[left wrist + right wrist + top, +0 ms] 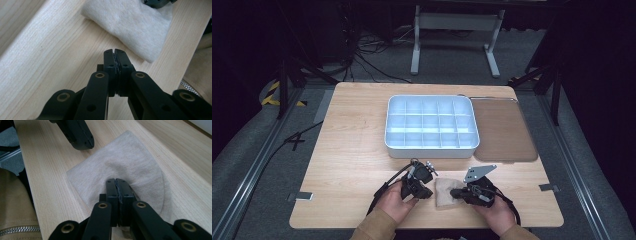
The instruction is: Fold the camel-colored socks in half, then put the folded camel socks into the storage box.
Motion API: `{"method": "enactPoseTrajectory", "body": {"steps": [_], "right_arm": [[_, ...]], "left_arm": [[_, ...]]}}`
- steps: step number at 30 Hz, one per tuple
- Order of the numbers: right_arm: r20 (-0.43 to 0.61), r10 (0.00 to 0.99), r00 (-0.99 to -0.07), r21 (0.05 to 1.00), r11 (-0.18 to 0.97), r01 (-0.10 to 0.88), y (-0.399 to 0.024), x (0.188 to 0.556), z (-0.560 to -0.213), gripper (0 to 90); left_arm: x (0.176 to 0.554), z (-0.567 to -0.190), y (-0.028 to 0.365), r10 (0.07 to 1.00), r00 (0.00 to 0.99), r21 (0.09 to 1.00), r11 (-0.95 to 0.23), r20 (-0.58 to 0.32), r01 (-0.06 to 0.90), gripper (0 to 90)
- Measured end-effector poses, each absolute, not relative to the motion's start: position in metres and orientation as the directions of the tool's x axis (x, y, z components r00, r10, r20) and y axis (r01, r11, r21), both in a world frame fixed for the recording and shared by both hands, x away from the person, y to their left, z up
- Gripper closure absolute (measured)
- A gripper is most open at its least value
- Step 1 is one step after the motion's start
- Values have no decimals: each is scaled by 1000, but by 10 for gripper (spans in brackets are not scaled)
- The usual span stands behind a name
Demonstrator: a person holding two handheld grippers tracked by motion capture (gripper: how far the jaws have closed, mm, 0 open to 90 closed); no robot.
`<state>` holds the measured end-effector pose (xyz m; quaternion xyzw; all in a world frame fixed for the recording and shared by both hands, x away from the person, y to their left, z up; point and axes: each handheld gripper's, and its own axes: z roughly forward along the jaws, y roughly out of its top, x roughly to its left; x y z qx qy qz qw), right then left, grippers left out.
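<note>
A small beige cloth lies flat on the wooden table near its front edge, between my two grippers. My left gripper is just left of it, jaws shut with nothing between them; the cloth lies a short way beyond its tips. My right gripper comes in from the right with its shut tips over the cloth. No fold of cloth shows between its pads. The left gripper's tip points at the cloth's far corner.
A white tray with several compartments stands at the table's middle back. A brown flat lid lies to its right. The person's tan sleeves come over the front edge. Bare wood lies to the left.
</note>
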<state>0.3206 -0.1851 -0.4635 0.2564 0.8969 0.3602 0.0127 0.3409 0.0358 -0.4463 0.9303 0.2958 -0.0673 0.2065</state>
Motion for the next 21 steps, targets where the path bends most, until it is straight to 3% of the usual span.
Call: {"method": "enactPoseTrajectory", "body": {"steps": [14, 21], "right_arm": [[138, 463, -875, 659, 617, 430, -186, 319, -464, 893], [131, 461, -878, 657, 623, 425, -185, 318, -463, 892]], "left_arm": [[342, -450, 24, 502, 832, 353, -754, -237, 555, 884], [338, -441, 21, 462, 858, 415, -751, -224, 513, 883]]}}
